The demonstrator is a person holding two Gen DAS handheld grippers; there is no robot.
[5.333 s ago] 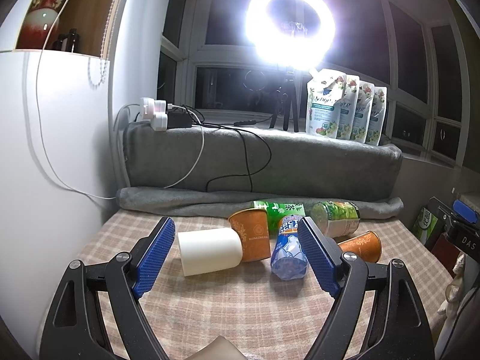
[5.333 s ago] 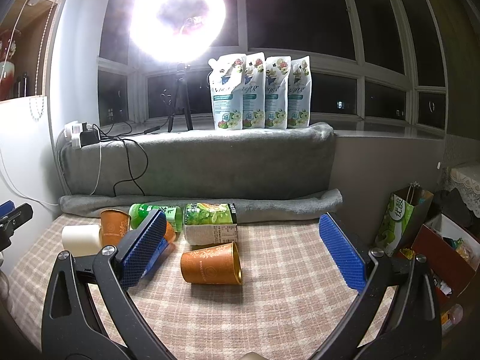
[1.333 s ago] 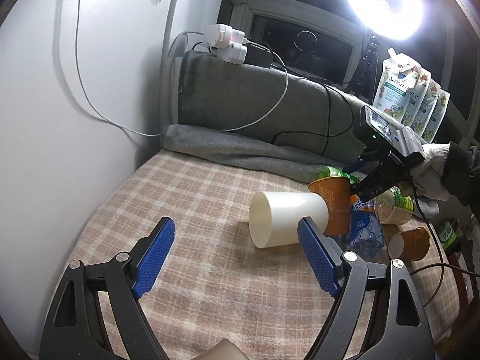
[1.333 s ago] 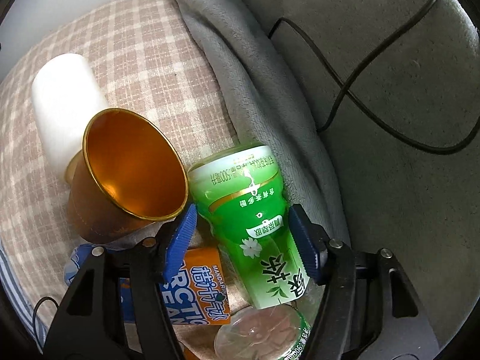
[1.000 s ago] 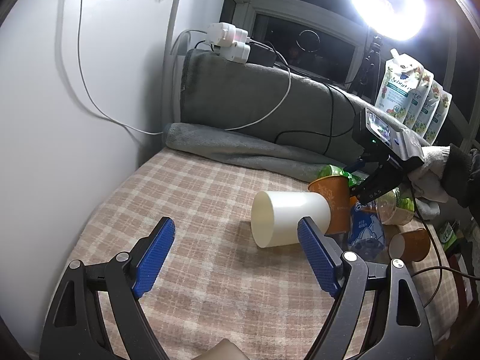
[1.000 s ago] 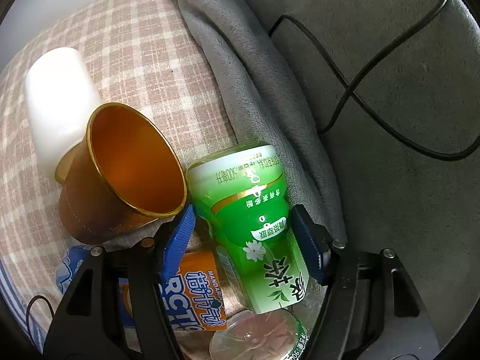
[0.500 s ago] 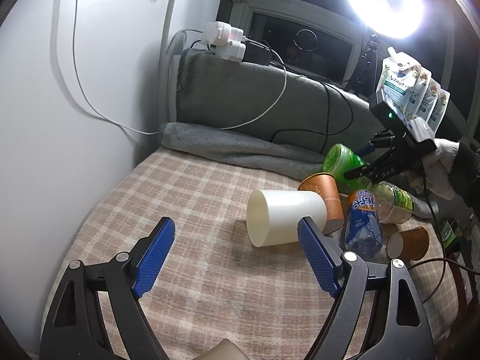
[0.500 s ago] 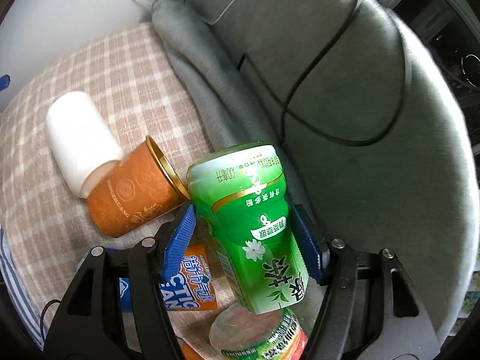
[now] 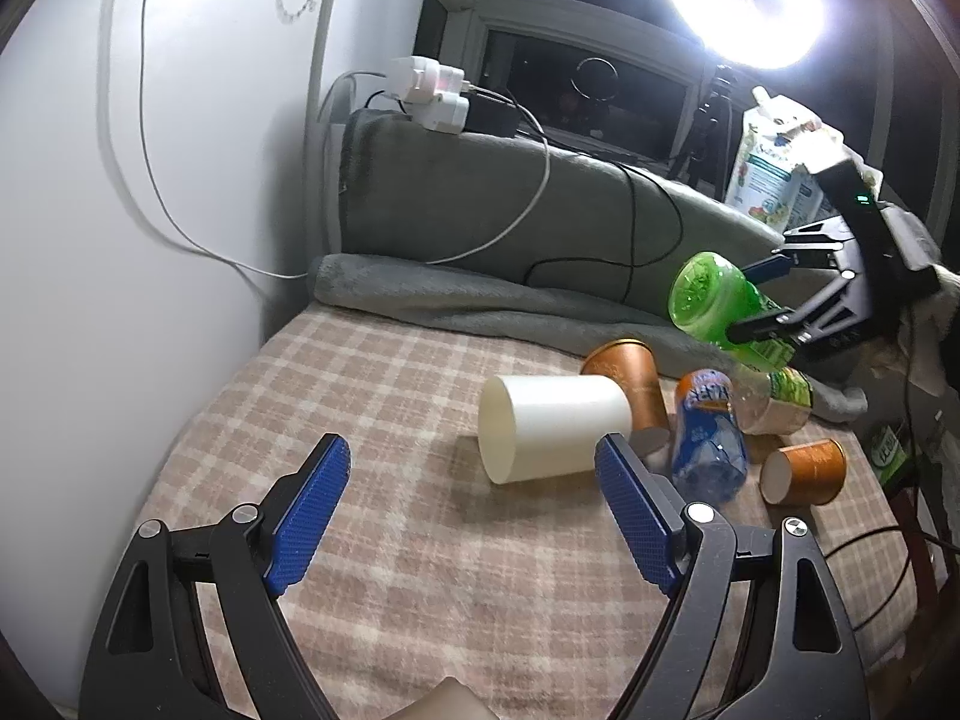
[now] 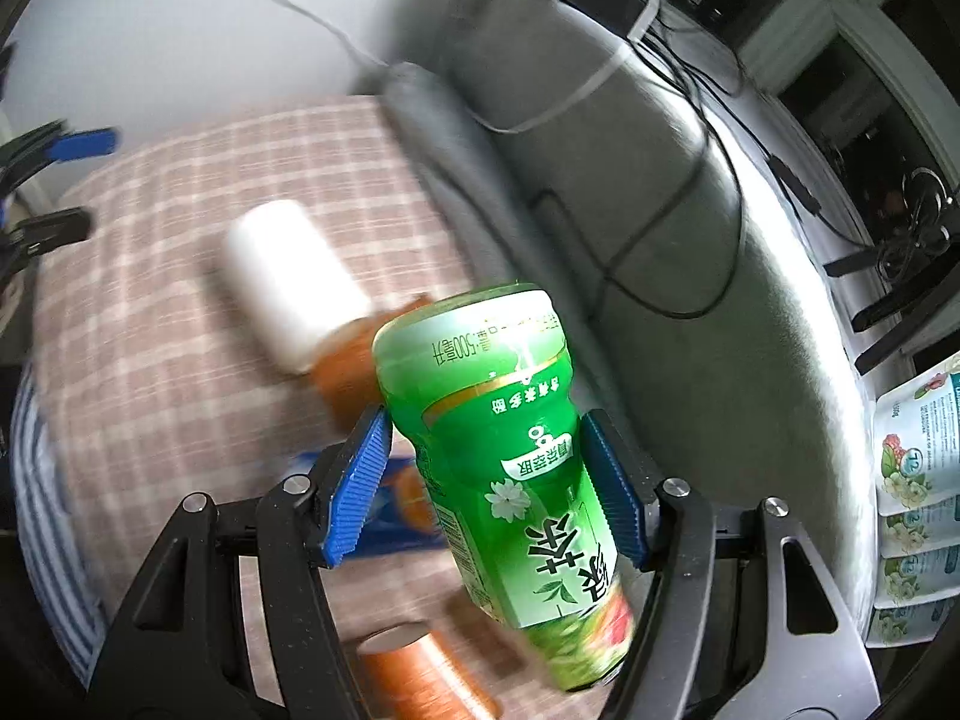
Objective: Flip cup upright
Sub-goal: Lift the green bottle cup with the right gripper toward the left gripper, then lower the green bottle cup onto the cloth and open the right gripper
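Note:
My right gripper (image 10: 489, 483) is shut on a green tea bottle (image 10: 510, 456) and holds it in the air, bottom end pointing away. The left wrist view shows that right gripper (image 9: 762, 294) with the green bottle (image 9: 714, 306) lifted above the pile. A white cup (image 9: 552, 429) lies on its side on the plaid cloth (image 9: 372, 420), mouth toward my left gripper (image 9: 474, 504), which is open and empty just in front of it. An orange cup (image 9: 630, 378) lies behind the white cup. Another orange cup (image 9: 804, 471) lies at the right.
A blue and orange bottle (image 9: 708, 426) and a clear bottle with a green label (image 9: 774, 399) lie beside the cups. A grey rolled blanket (image 9: 480, 294) and cushion with cables line the back. A white wall (image 9: 150, 240) stands at the left. A ring light (image 9: 744, 0) glares above.
My right gripper has lifted the green bottle off the pile, up and back. The orange cup behind the white cup has tipped over. My left gripper has stayed open, nearly still.

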